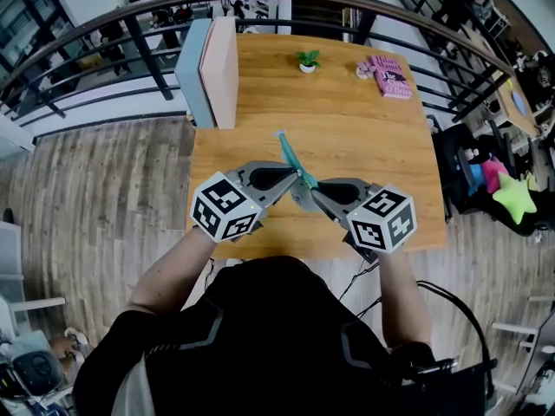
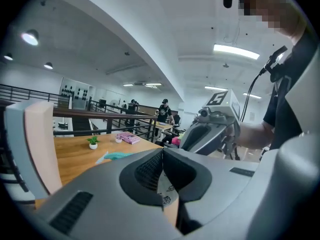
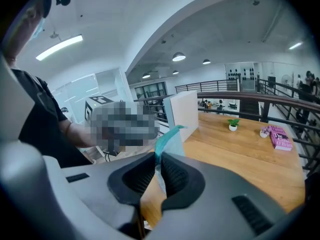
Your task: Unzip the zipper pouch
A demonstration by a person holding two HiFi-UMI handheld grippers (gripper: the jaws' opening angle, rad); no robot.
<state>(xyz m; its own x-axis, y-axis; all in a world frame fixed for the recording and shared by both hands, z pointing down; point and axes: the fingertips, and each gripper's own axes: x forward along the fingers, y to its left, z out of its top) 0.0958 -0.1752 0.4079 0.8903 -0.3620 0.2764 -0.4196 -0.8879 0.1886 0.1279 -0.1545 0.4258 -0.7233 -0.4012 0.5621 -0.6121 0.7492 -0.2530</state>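
Note:
The zipper pouch [image 1: 286, 152] is a thin teal strip held edge-up over the wooden table [image 1: 373, 146], and both grippers meet at its near end. My left gripper [image 1: 297, 177] comes in from the left with its jaws together. In the left gripper view a white printed piece of the pouch [image 2: 166, 191] is pinched between the pads, and the teal edge [image 2: 119, 155] runs off to the left. My right gripper [image 1: 309, 191] comes in from the right. In the right gripper view its jaws [image 3: 159, 159] are shut on the pouch's teal edge [image 3: 167, 136].
An upright blue-and-pink board [image 1: 212, 72] stands at the table's far left. A small potted plant [image 1: 307, 61] and a pink book [image 1: 390, 76] sit at the far edge, in front of a dark railing [image 1: 130, 24]. Wooden floor lies to the left.

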